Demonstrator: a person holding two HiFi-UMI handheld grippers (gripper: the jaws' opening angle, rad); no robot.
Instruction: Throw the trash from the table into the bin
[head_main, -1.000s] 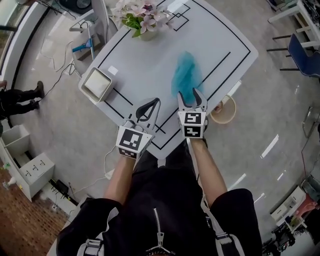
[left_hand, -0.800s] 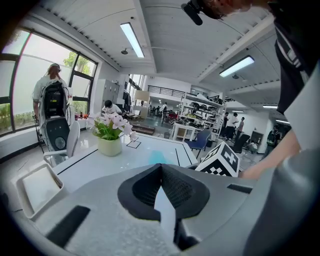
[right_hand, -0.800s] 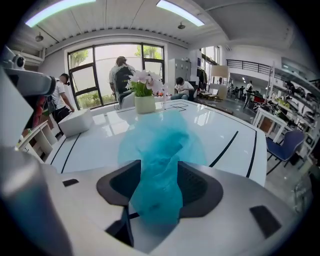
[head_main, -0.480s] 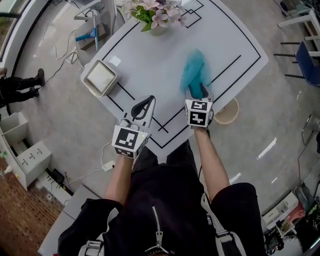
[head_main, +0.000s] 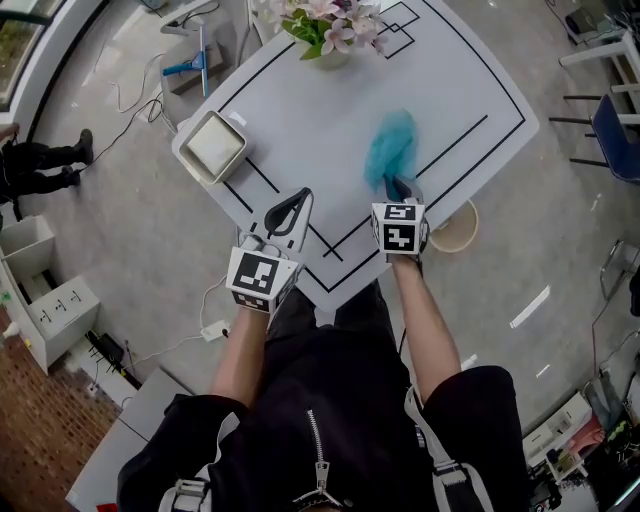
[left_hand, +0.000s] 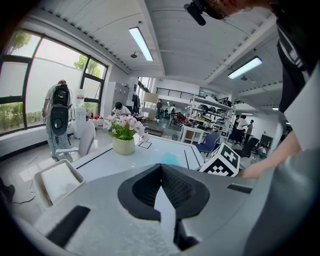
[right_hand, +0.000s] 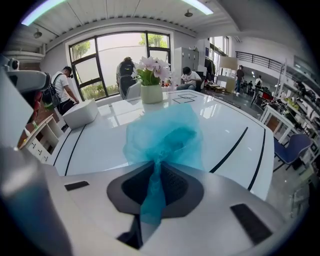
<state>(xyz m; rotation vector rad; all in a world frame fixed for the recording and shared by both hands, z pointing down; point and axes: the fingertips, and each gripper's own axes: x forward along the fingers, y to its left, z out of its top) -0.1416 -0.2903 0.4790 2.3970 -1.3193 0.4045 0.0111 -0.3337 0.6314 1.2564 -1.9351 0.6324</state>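
Right gripper view: right gripper (right_hand: 155, 164), jaws just closing, pinches crumpled translucent teal bag (right_hand: 167, 132) on white counter (right_hand: 97, 142); left gripper (left_hand: 161, 168) closed, empty.

Flowers in vase (head_main: 325, 30), white square tray (head_main: 214, 147), blue chair (head_main: 620, 138)

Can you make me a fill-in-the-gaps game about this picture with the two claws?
1. The right claw pinches the blue bag, which lies on the white ___.
2. The left claw is shut and holds ___.
3. The round bin stands on the ___.
4. The pot holds pink ___.
Missing words: table, nothing, floor, flowers.
The right claw's jaws have just been closing on the bag.
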